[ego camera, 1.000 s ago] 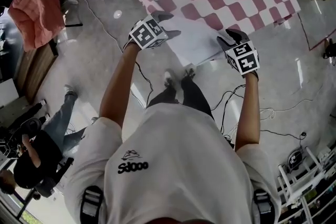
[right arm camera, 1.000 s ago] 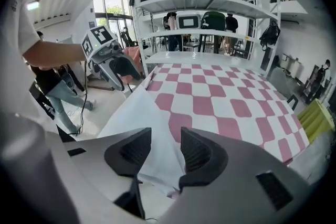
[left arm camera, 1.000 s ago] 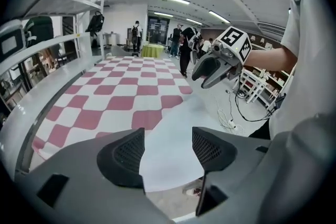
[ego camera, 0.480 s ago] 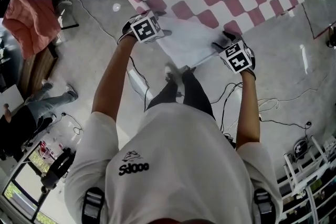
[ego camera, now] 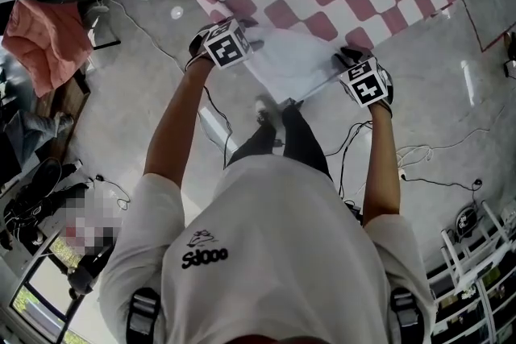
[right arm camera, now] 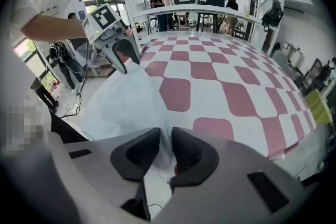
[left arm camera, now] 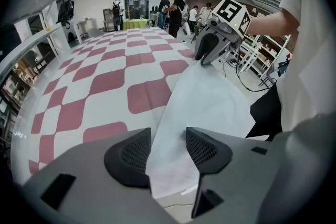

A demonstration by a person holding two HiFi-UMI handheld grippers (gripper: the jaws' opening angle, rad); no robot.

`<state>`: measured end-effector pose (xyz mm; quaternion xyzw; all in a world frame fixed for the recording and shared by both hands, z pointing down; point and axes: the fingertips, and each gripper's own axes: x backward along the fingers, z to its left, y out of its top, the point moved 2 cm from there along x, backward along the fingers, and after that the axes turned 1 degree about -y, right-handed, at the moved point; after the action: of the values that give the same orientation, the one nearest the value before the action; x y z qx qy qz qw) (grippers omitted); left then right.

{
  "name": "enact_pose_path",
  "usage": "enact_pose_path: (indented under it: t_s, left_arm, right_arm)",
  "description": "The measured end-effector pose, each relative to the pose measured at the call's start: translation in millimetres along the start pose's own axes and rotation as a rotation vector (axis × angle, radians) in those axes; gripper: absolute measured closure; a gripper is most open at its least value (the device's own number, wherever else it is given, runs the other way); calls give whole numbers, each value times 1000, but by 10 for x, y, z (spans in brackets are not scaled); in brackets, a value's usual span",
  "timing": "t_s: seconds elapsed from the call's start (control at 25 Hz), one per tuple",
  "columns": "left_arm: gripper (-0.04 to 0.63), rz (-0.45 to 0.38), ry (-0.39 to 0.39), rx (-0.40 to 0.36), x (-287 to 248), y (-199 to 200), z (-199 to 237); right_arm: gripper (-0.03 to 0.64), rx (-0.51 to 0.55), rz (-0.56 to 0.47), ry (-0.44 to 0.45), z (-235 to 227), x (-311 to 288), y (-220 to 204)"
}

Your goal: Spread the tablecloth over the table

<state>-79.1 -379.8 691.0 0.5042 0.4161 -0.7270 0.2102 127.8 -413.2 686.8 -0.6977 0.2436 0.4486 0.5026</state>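
Tablecloth (right arm camera: 236,76), right hand-held gripper (right arm camera: 166,139) closing on it, pinch unseen overhead

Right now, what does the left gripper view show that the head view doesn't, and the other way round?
Only the left gripper view: the left hand-held gripper, its jaws just closing yet apart, with the white underside of the pink-and-white checked tablecloth between them; people stand far behind. Only the head view: the person's white T-shirt, the grey floor, a pink cloth at left. Both: the tablecloth's turned-up white corner and the right hand-held gripper at its edge, jaws also just closing.
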Motion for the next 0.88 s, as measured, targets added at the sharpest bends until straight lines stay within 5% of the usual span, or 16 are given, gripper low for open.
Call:
enact_pose_path:
  t_s: [0.16, 0.28, 0.64, 0.88]
  left_arm:
    - [431, 9, 18, -20, 19, -23, -17]
    - [550, 14, 31, -19, 76, -65, -31]
    - [563, -44, 26, -14, 347, -122, -137]
    - [563, -165, -3, -56, 619, -233, -285]
  right_arm:
    - [575, -13, 3, -3, 81, -3, -13]
    - [588, -33, 3, -2, 150, 20, -4]
    - [591, -101, -89, -18, 355, 320, 162]
    - [591, -191, -164, -153, 792, 672, 280]
